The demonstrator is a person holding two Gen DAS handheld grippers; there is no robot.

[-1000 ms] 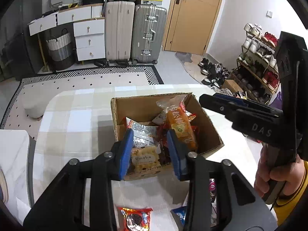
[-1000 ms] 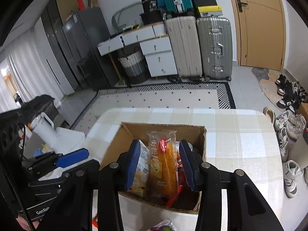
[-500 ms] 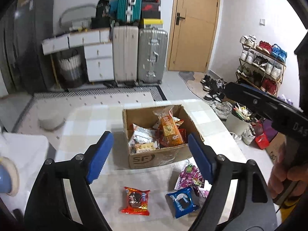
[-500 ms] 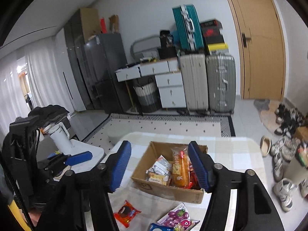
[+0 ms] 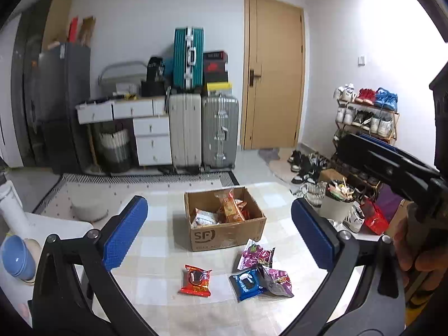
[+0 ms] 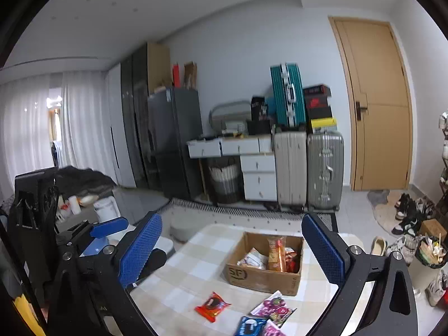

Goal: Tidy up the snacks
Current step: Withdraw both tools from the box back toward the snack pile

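Observation:
An open cardboard box (image 5: 228, 233) (image 6: 261, 275) sits on the checked table (image 5: 156, 252) and holds several snack packs, an orange one (image 5: 229, 210) upright in the middle. In front of it lie a red pack (image 5: 195, 280) (image 6: 212, 305), a blue pack (image 5: 246, 282) (image 6: 249, 325) and two purple packs (image 5: 256, 256) (image 5: 277, 278). My left gripper (image 5: 219, 236) is wide open and empty, raised well back from the box. My right gripper (image 6: 232, 250) is also wide open and empty, high above the table. Each gripper shows at the edge of the other's view.
A white side table (image 5: 42, 232) with a blue bowl (image 5: 16, 257) stands left of the table. A white bin (image 5: 337, 207) and shoes (image 5: 308, 165) are on the floor to the right. Suitcases (image 5: 204, 131) and drawers stand against the far wall.
Both grippers have opened wide and pulled up and back from the box. The snack packs they were closed around now stay in the box.

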